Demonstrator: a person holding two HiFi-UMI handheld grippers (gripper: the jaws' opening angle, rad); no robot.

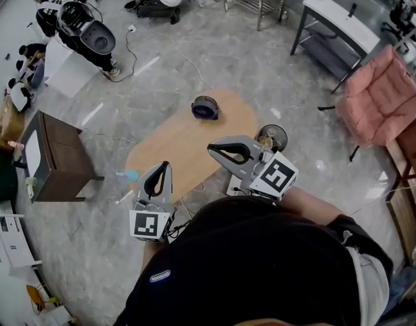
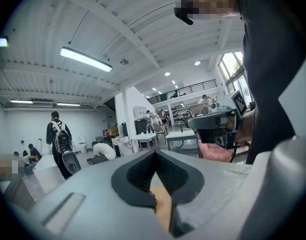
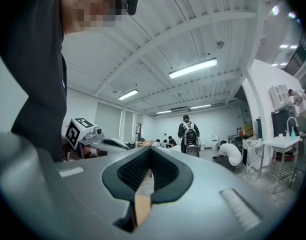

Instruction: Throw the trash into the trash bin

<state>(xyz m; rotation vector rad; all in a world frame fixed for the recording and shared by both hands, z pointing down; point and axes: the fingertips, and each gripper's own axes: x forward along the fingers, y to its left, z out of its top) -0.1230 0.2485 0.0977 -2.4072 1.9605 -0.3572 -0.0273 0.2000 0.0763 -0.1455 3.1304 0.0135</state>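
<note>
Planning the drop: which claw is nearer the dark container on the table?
Right. Right claw: over the table, short of the container. Left claw: farther back, at the table edge.

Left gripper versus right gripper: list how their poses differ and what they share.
In the head view, the left gripper points up-picture toward the wooden table; the right gripper points leftward across its near edge. The left gripper sits lower in frame, nearer the person's body; the right gripper higher. Both have jaws shut on nothing.
</note>
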